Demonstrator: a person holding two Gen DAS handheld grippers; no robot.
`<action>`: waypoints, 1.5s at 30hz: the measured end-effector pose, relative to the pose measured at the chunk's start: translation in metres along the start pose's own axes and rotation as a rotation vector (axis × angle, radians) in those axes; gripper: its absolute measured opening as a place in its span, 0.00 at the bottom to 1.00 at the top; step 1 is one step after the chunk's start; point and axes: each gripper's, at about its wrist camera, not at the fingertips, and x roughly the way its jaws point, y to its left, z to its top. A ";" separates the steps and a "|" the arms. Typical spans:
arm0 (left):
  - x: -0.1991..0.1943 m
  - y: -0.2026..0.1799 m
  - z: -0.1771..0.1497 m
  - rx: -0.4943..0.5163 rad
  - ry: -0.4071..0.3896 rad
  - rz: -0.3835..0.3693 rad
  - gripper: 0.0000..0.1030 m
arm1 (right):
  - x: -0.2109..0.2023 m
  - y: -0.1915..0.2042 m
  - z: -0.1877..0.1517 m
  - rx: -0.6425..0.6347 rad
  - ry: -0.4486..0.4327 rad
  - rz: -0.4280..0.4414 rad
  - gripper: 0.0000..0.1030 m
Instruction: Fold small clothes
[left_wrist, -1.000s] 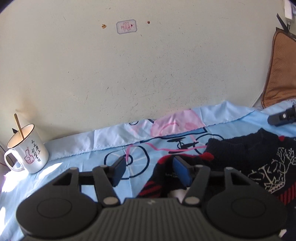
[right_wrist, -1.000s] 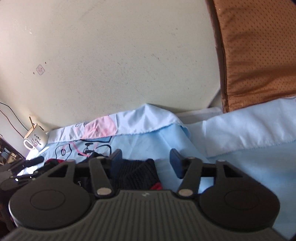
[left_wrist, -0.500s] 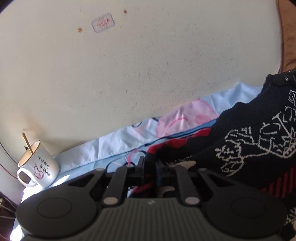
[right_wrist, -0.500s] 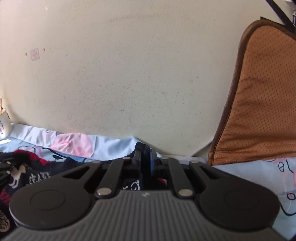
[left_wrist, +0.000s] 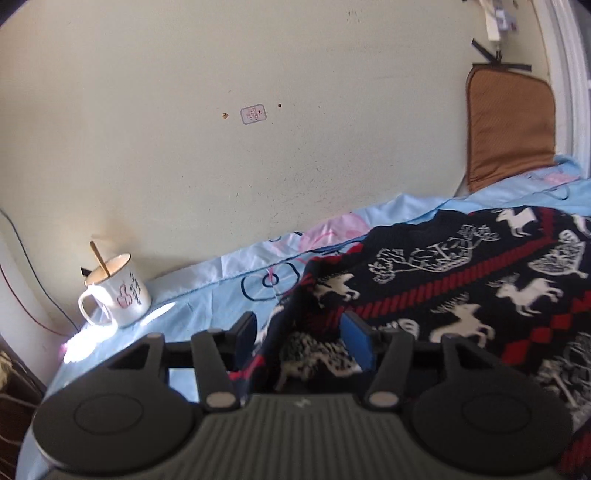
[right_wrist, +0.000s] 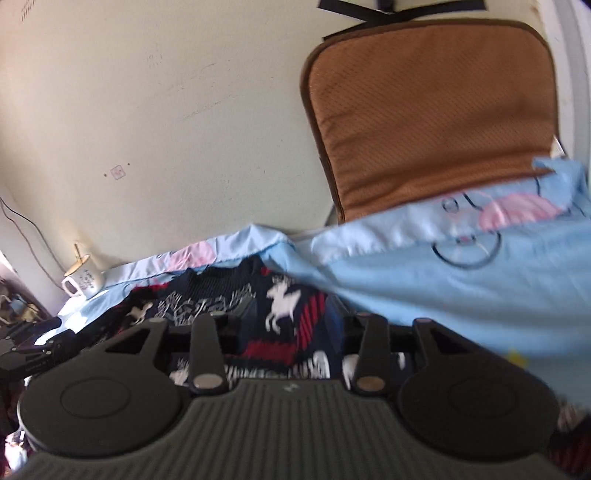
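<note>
A navy knit sweater (left_wrist: 461, 291) with white reindeer and red stripes lies on the light blue sheet (left_wrist: 207, 302). My left gripper (left_wrist: 301, 336) hovers over the sweater's rumpled near-left edge. Its jaws are opening, with loose cloth lying between the blue pads (left_wrist: 357, 341) and not pinched. In the right wrist view the sweater (right_wrist: 280, 299) also runs between the jaws of my right gripper (right_wrist: 291, 319), which are opening too and do not press on it. The left gripper (right_wrist: 29, 350) shows at that view's left edge.
A white mug (left_wrist: 116, 293) with a stick in it stands at the sheet's far left by the wall. A brown cushion (right_wrist: 432, 110) leans against the wall at the right. The blue sheet (right_wrist: 461, 295) bunches up beside the right gripper. Cables hang at the left.
Both grippers closed on the sweater's edge, carried it across, then opened and let it go. The sweater now lies spread with its reindeer pattern showing.
</note>
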 end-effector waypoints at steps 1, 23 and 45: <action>-0.013 0.002 -0.009 -0.019 0.002 -0.032 0.52 | -0.007 -0.002 -0.015 0.036 0.012 0.003 0.58; -0.105 -0.029 -0.126 -0.293 0.219 -0.179 0.55 | -0.070 -0.111 -0.048 0.481 -0.354 -0.180 0.18; -0.150 -0.040 -0.155 -0.348 0.273 -0.241 0.52 | -0.092 0.079 -0.220 0.047 0.185 0.269 0.07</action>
